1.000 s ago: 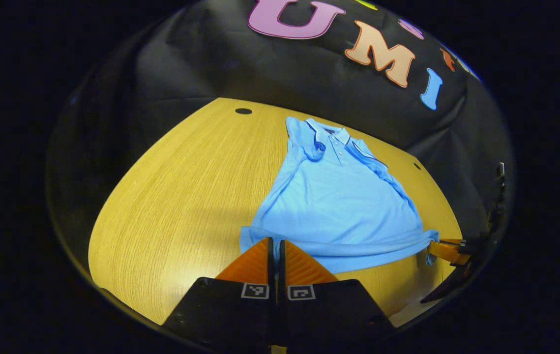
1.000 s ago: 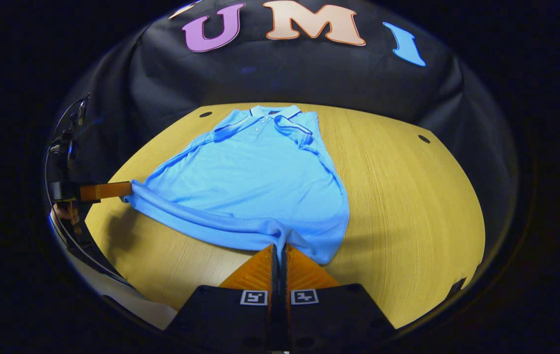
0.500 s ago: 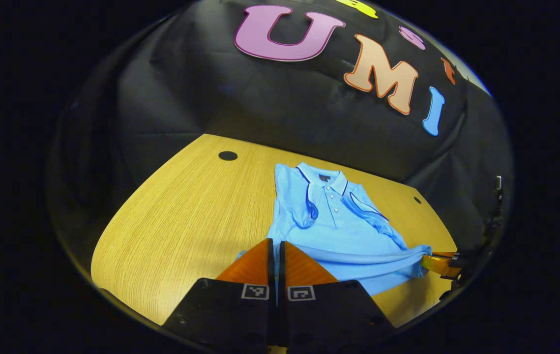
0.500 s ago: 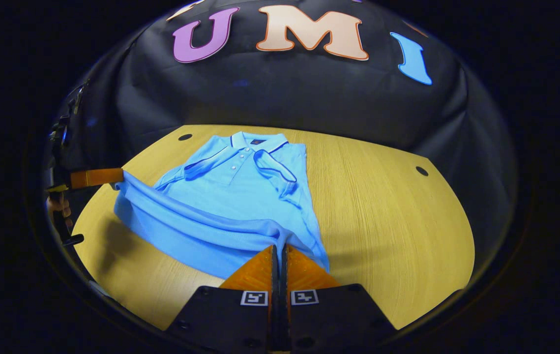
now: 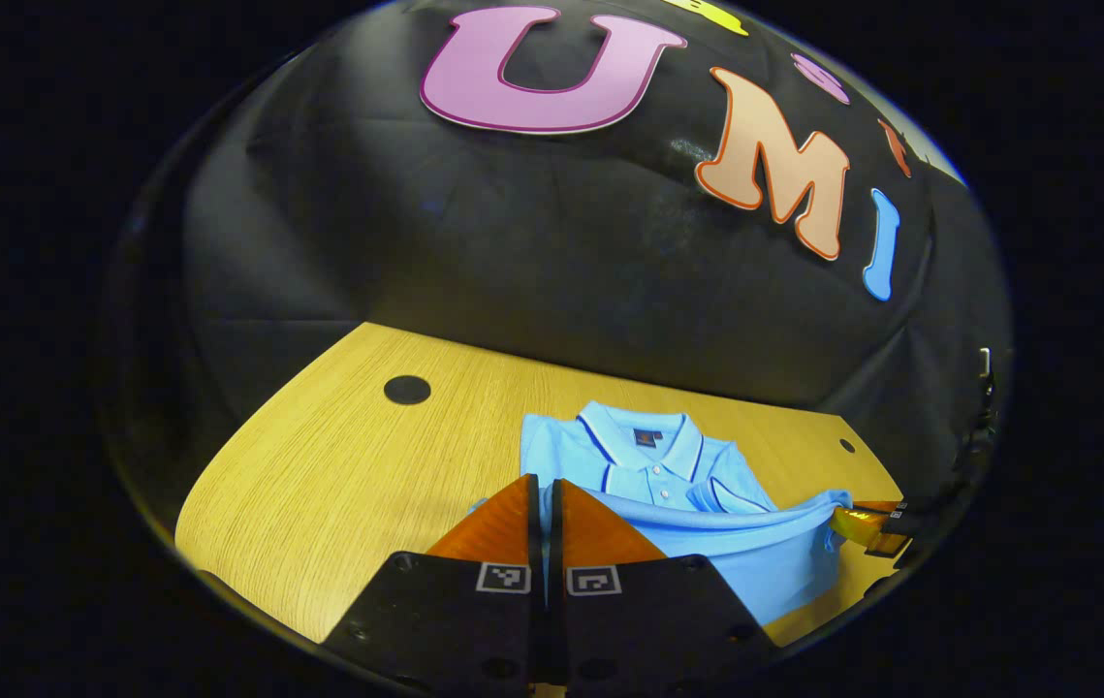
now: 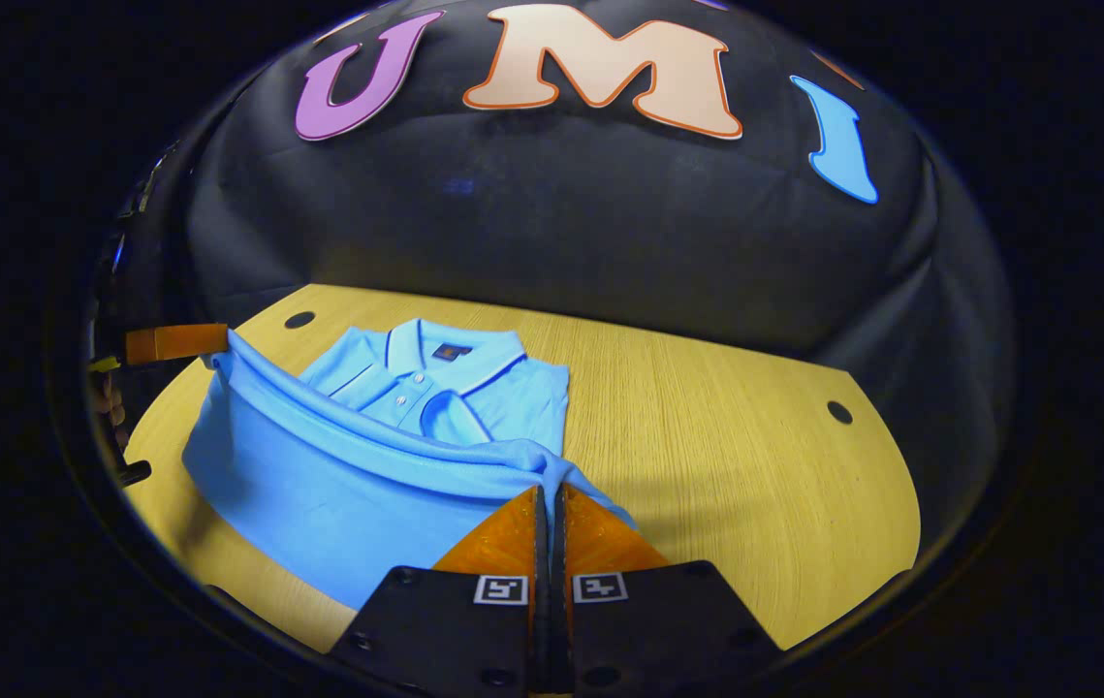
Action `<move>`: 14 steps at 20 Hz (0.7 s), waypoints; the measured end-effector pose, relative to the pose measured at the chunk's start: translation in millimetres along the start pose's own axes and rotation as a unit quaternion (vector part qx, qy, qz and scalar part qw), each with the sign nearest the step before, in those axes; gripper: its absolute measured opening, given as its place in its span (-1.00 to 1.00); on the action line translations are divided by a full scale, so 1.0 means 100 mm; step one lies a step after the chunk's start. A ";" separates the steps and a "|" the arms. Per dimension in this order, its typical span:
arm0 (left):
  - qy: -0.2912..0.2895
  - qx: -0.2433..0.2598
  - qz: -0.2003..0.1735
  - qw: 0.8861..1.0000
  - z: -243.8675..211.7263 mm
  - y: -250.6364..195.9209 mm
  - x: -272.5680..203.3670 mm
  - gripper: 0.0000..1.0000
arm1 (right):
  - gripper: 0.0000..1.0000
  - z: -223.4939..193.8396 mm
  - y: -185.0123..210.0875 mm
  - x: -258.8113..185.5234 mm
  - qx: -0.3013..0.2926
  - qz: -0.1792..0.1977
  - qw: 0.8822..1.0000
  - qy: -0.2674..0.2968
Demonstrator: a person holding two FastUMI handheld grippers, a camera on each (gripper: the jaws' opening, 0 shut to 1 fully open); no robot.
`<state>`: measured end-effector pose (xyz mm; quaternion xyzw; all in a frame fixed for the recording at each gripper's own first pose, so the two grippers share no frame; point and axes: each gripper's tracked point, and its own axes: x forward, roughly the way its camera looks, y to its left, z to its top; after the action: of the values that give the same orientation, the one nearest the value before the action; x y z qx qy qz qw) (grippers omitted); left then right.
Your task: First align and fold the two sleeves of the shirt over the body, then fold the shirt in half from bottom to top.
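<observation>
We are carrying the hem farther toward the collar than before; one blue shirt is sagging between our two grippers, left gripper and right gripper both clamping its hem.

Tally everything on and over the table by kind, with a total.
Blue polo shirt: 1
Tools clamped on its hem, left tool and right tool: 2
Wooden table: 1
Dark round holes in the tabletop: 2
Total: 6
</observation>
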<state>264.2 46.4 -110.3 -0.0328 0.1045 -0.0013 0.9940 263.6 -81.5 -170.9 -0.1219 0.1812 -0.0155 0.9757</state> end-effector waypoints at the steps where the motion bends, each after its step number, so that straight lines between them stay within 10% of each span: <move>1: 0.002 -0.002 0.003 1.000 0.05 0.00 0.12 -1.00 | -0.95 0.13 -0.03 0.15 0.002 -0.003 1.000 -0.009; 8: 0.020 0.011 0.030 0.999 0.16 0.14 0.91 -1.00 | -0.94 0.34 -0.10 0.95 0.007 -0.004 1.000 -0.012; 11: 0.023 0.008 0.047 0.999 0.15 0.24 0.98 -0.94 | -0.54 0.25 -0.10 0.92 0.019 0.008 1.000 0.010; 14: 0.034 -0.008 0.067 0.997 0.14 0.34 0.76 0.96 | 0.97 0.31 -0.11 0.74 0.038 0.026 0.999 0.005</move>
<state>341.7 80.1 -114.2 -0.0334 0.1406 0.0653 0.9874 343.8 -90.0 -166.2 -0.0798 0.1880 0.0023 0.9789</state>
